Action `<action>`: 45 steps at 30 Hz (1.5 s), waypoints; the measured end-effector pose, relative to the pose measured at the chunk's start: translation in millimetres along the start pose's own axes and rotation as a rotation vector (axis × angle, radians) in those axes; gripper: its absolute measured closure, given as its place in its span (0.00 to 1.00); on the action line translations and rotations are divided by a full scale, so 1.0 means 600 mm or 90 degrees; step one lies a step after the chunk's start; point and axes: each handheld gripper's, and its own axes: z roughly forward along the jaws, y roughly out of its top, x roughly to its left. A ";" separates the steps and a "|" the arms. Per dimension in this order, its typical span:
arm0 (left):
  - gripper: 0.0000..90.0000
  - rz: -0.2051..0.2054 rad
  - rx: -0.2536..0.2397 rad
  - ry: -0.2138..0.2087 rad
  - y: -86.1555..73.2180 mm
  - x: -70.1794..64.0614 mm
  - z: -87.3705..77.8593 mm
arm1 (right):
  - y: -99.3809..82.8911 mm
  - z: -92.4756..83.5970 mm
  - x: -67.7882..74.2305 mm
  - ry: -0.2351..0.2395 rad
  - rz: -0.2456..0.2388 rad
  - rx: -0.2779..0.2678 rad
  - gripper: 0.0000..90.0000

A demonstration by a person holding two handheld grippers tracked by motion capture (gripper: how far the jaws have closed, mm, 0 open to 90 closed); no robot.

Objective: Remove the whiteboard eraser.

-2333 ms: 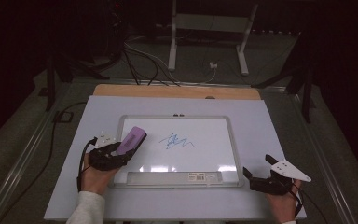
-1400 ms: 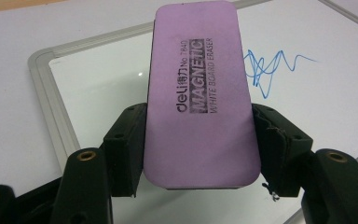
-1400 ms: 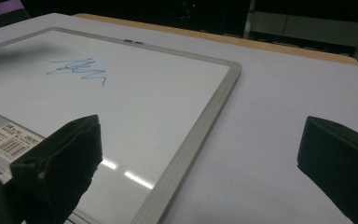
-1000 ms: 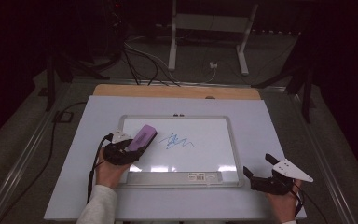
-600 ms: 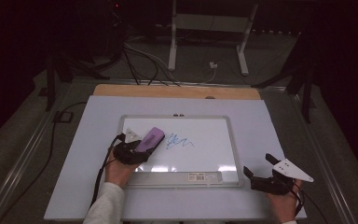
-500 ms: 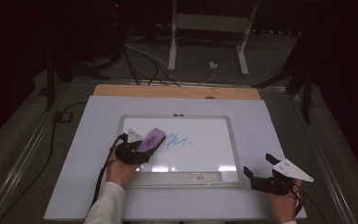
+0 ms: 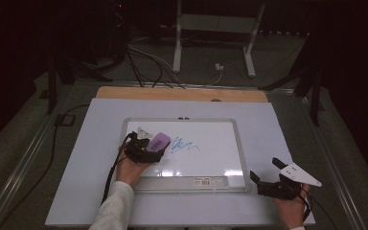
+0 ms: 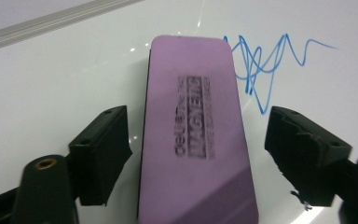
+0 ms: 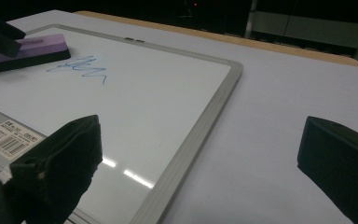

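Observation:
A purple eraser (image 8: 193, 135) lies flat on the whiteboard (image 7: 211, 160), just left of a blue scribble (image 7: 184, 145). My left gripper (image 8: 198, 121) straddles the eraser (image 7: 158, 141). Its jaws have just been opening, and a gap shows on each side between pad and eraser. In the high view the left gripper (image 7: 151, 146) sits over the board's left part. My right gripper (image 7: 263, 168) rests open and empty on the table off the board's lower right corner. From the right gripper view the eraser (image 9: 25, 49) and the scribble (image 9: 77, 67) lie far left.
The whiteboard's grey frame (image 9: 205, 126) runs across the white tabletop (image 7: 278, 129). A wooden strip (image 7: 182, 93) edges the table's far side. Cables and a metal stand (image 7: 211, 28) are on the floor beyond.
The left gripper carried the eraser rightward across the board, set it down beside the scribble, and spread its jaws off it. The right gripper has stayed put.

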 end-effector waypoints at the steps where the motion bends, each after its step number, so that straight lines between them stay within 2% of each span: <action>1: 0.31 -0.003 0.002 0.002 0.002 -0.001 0.003 | 0.000 0.000 0.000 0.000 0.002 0.000 0.00; 5: 0.35 -0.008 0.014 0.002 0.006 -0.002 0.014 | 0.000 -0.001 -0.001 0.001 0.002 -0.001 0.00; 8: 0.42 -0.010 0.023 0.010 0.006 -0.001 0.018 | 0.000 -0.001 -0.002 0.000 0.002 -0.001 0.00; 10: 0.46 -0.021 0.022 0.006 0.007 0.001 0.019 | 0.000 0.000 -0.001 0.000 0.002 0.000 0.00; 16: 0.46 -0.038 0.034 0.046 0.012 0.011 0.018 | 0.000 0.000 -0.001 0.001 0.000 0.001 0.00; 20: 0.46 -0.051 0.038 0.059 0.017 0.021 0.021 | 0.000 0.001 -0.001 0.003 0.001 0.003 0.00; 22: 0.46 -0.045 0.040 0.064 0.019 0.017 0.023 | 0.000 0.001 0.000 0.003 -0.001 0.002 0.00; 27: 0.46 -0.021 0.040 0.058 0.021 -0.005 0.027 | 0.000 0.002 0.000 0.004 -0.002 0.004 0.00; 31: 0.46 0.012 0.047 0.044 0.021 -0.029 0.027 | 0.000 0.001 0.000 0.003 -0.002 0.003 0.00; 33: 0.46 0.032 0.055 0.049 0.023 -0.034 0.027 | 0.000 0.002 0.000 0.003 -0.002 0.004 0.00; 35: 0.46 0.034 0.059 0.064 0.027 -0.032 0.027 | 0.000 0.001 0.001 0.002 -0.002 0.003 0.00; 38: 0.46 0.023 0.064 0.092 0.031 -0.016 0.027 | -0.001 0.001 0.000 0.001 -0.001 0.003 0.00; 41: 0.46 0.004 0.063 0.099 0.030 -0.003 0.026 | -0.001 0.002 -0.001 0.002 0.000 0.004 0.00; 43: 0.46 0.007 0.064 0.107 0.030 -0.007 0.026 | -0.001 0.002 0.000 0.003 -0.003 0.005 0.00; 45: 0.46 0.015 0.065 0.103 0.030 -0.016 0.026 | 0.000 0.003 0.001 0.004 -0.002 0.004 0.00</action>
